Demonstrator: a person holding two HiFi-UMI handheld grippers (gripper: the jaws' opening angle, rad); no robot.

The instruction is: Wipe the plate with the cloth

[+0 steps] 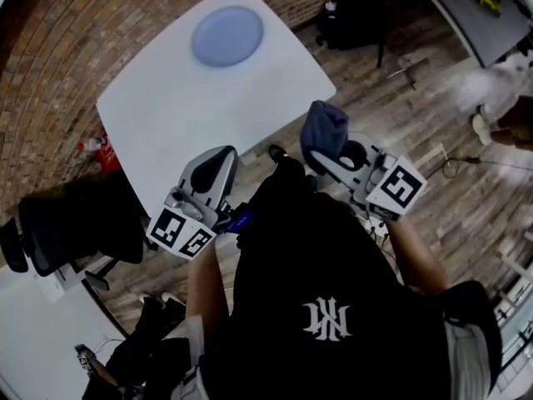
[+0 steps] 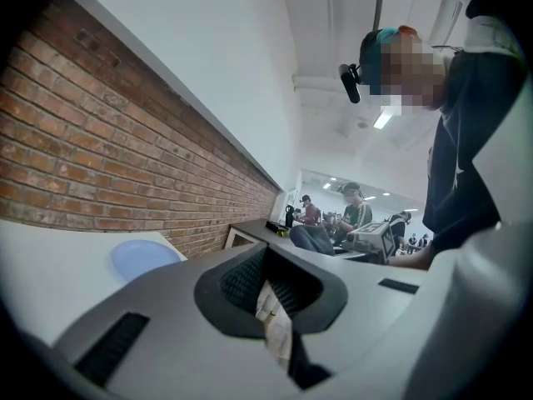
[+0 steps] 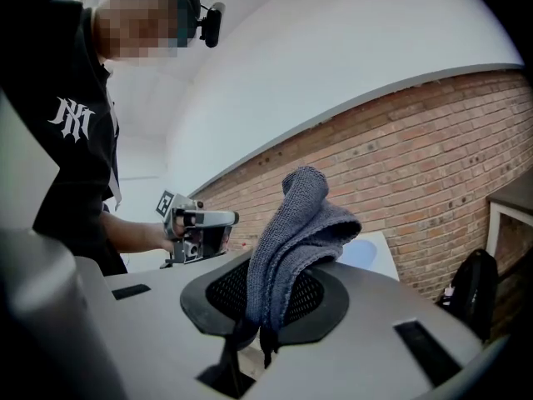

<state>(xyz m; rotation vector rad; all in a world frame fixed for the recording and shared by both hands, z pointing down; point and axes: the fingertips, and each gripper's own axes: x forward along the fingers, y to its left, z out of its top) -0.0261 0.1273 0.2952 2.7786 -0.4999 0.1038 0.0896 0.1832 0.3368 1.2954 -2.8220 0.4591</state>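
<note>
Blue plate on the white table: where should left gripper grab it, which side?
Probably the near rim of the plate, coming in low over the table from the person's side. It lies flat, so only the edge offers a pinch. The left gripper is shut and must open first.

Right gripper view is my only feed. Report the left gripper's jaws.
Observer: The left gripper is shut, and nothing sits between its jaws.
Operator: Give me the plate's place on the table.
Observer: In the head view the blue plate lies near the far corner of the white table.
Operator: Place my gripper against that table.
Observer: The right gripper, shut on the cloth, shows off the table's near edge, over the wooden floor, not above the plate.
</note>
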